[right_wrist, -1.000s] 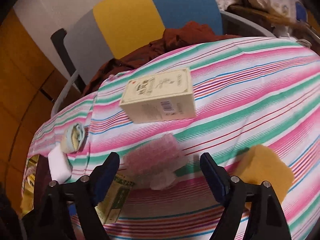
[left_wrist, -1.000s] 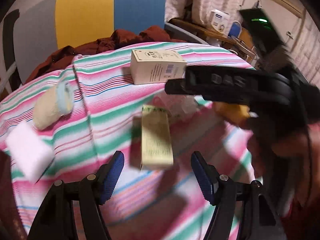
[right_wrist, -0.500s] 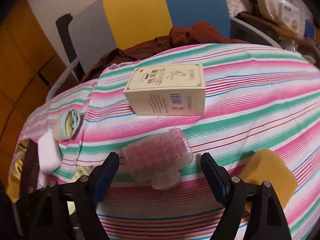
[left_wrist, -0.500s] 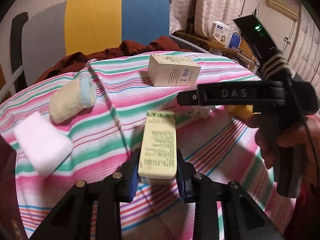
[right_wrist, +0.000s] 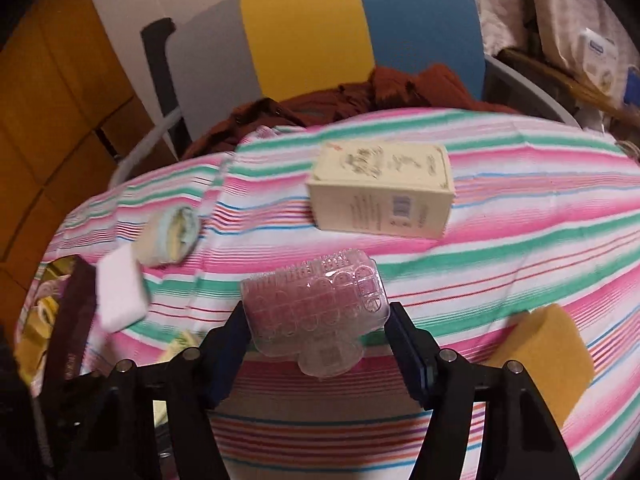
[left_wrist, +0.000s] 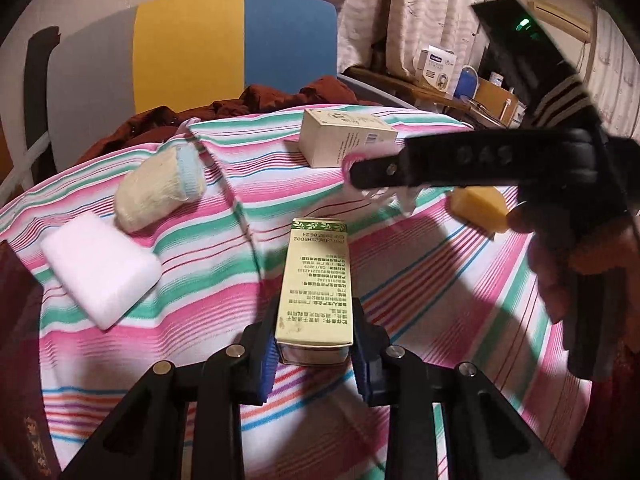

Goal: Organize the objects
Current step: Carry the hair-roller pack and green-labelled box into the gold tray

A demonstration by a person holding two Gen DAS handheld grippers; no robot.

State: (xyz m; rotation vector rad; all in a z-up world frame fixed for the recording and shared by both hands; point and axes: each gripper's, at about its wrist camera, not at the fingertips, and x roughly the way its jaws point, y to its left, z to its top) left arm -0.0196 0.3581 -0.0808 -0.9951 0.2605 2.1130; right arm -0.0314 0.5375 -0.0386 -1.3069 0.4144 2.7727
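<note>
My left gripper (left_wrist: 314, 350) is shut on a long green-and-cream carton (left_wrist: 316, 284) and holds its near end over the striped cloth (left_wrist: 208, 320). My right gripper (right_wrist: 318, 340) is shut on a clear plastic case with pink contents (right_wrist: 316, 304); its blue pads touch both sides of the case. The right gripper's black body also shows in the left wrist view (left_wrist: 480, 160). A cream box (right_wrist: 382, 194) lies behind the case.
A rolled yellow-and-blue sock (left_wrist: 160, 188) and a white sponge (left_wrist: 100, 270) lie at the left. A yellow sponge (right_wrist: 544, 356) lies at the right. A dark book (left_wrist: 20, 360) stands at the left edge. A chair with red-brown cloth (right_wrist: 360, 92) is behind.
The left gripper closed on the long carton and raised it. The right gripper moved forward and closed on the clear plastic case.
</note>
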